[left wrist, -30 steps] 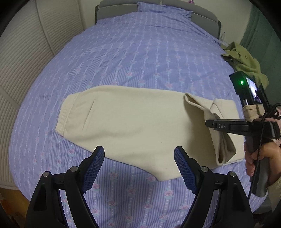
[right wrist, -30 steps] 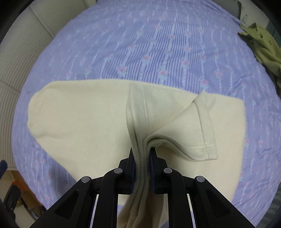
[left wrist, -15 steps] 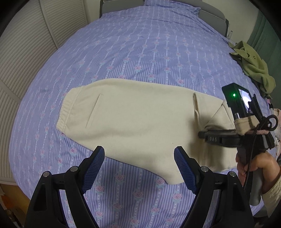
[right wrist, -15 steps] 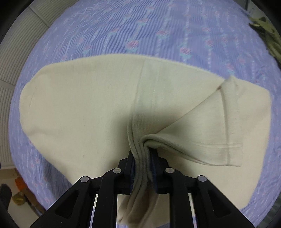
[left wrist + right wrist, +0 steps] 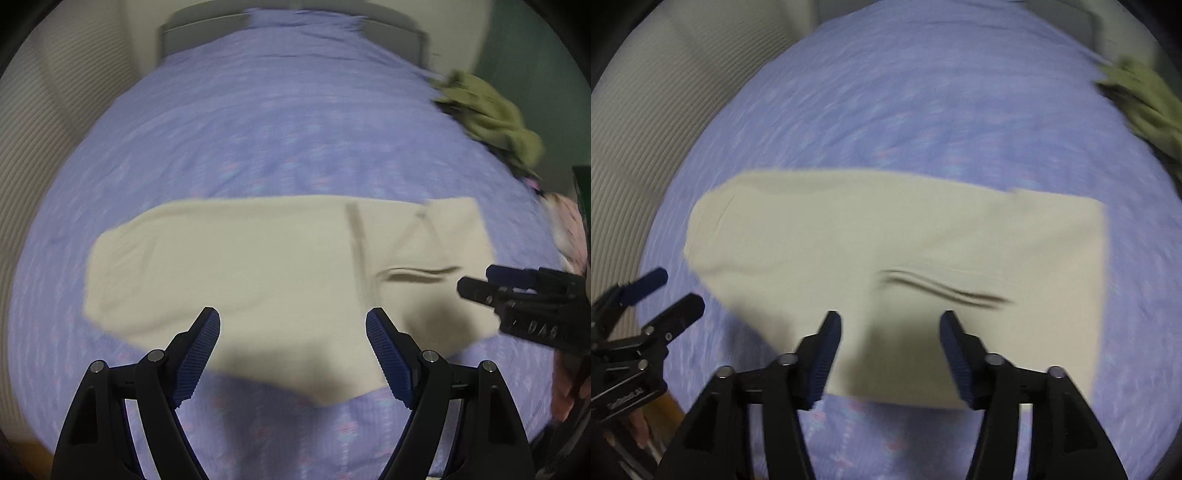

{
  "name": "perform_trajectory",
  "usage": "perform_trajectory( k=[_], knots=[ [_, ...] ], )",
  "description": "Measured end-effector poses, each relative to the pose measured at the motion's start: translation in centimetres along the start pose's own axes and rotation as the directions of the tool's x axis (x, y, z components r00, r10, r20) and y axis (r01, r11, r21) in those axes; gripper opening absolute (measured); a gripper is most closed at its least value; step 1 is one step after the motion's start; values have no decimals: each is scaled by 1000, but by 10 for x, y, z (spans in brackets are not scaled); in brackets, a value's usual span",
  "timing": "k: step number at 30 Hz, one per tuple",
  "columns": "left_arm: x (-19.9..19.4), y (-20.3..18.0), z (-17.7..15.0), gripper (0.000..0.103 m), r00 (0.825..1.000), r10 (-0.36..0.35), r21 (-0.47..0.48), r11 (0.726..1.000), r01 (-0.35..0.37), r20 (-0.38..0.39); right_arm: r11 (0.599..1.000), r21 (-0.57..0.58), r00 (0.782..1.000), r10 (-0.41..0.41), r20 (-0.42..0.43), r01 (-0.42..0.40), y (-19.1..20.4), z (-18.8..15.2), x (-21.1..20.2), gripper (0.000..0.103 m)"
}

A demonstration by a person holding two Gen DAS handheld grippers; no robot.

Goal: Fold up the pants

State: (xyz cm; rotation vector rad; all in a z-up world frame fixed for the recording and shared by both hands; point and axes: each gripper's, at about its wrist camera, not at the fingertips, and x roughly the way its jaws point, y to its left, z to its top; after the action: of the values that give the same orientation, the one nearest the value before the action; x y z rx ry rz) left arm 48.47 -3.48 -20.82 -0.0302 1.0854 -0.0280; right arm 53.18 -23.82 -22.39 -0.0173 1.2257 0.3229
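The cream pants (image 5: pixel 258 266) lie flat across the purple bedspread, with the leg end folded back over the right part (image 5: pixel 424 243); they also show in the right wrist view (image 5: pixel 905 243). My left gripper (image 5: pixel 293 350) is open and empty above the pants' near edge. My right gripper (image 5: pixel 888 350) is open and empty, above the near edge of the folded part; it also shows at the right of the left wrist view (image 5: pixel 476 284). Both views are blurred by motion.
The bed (image 5: pixel 277 129) with a purple flowered cover fills both views. An olive green garment (image 5: pixel 495 122) lies at the far right edge. A ribbed white wardrobe (image 5: pixel 55 122) stands to the left. The headboard (image 5: pixel 207 29) is at the far end.
My right gripper has opened and let go of the pants leg, which now lies flat on the pants. Both grippers have drawn back toward the near edge.
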Motion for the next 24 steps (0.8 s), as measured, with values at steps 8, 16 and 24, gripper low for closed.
perform_trajectory(
  k=[8, 16, 24],
  knots=[
    [55, -111, 24, 82, 994, -83, 330, 938, 104, -78, 986, 120, 993, -116, 8, 114, -74, -19, -28, 58],
    [114, -177, 27, 82, 990, -28, 542, 834, 99, -136, 969, 205, 990, -130, -54, 139, -107, -50, -12, 58],
    [129, -144, 53, 11, 977, -80, 370, 917, 150, -199, 970, 210, 992, -110, -64, 121, -110, -53, -3, 59]
  ],
)
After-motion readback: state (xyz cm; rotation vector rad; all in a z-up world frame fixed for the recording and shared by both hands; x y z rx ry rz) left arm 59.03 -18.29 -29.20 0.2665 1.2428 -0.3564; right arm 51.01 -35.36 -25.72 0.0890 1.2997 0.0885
